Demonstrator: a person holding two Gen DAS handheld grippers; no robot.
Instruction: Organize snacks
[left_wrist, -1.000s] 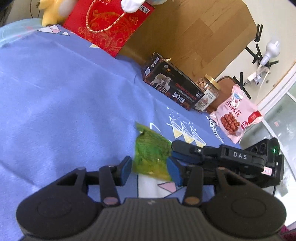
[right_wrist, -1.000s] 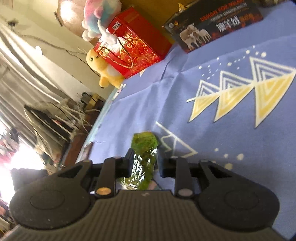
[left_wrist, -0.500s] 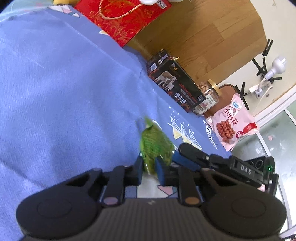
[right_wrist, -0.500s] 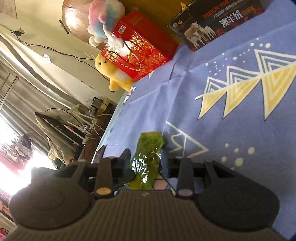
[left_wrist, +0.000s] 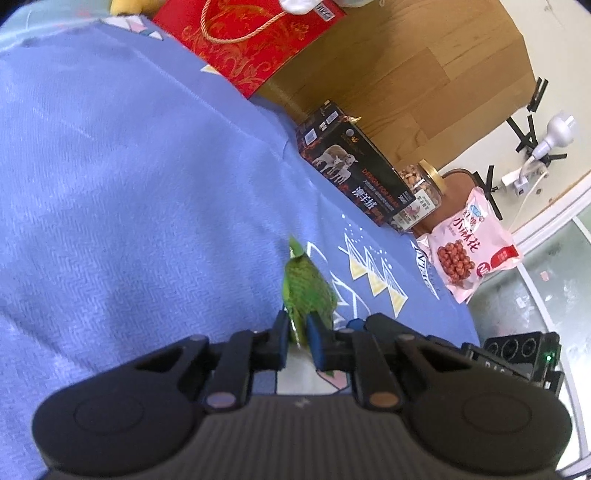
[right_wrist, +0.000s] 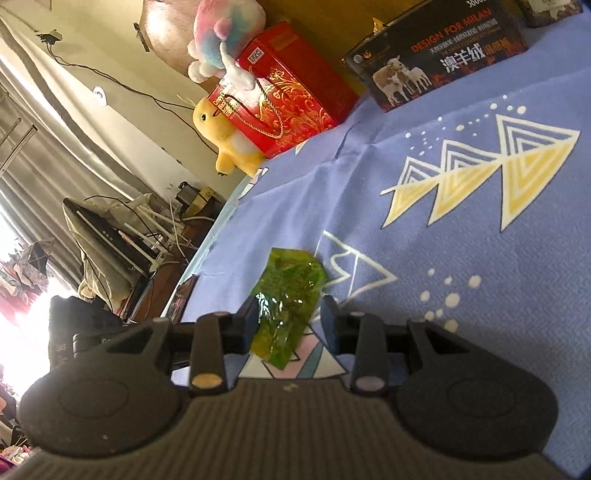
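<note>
The left gripper (left_wrist: 297, 334) pinches one end of a green snack packet (left_wrist: 304, 291) on the blue bedspread (left_wrist: 129, 184); the right gripper (right_wrist: 290, 325) stands spread around its other end (right_wrist: 288, 295). A black box (left_wrist: 354, 173), nut jar (left_wrist: 423, 192) and pink snack bag (left_wrist: 469, 251) line the far edge.

a lived-in home bedroom: a blue patterned bedspread (left_wrist: 129, 184) against a wooden headboard (left_wrist: 406, 74), plush toys (right_wrist: 225, 144), a red gift bag (right_wrist: 284, 103), grey curtains (right_wrist: 33, 155) and cluttered side furniture (right_wrist: 122, 236).
</note>
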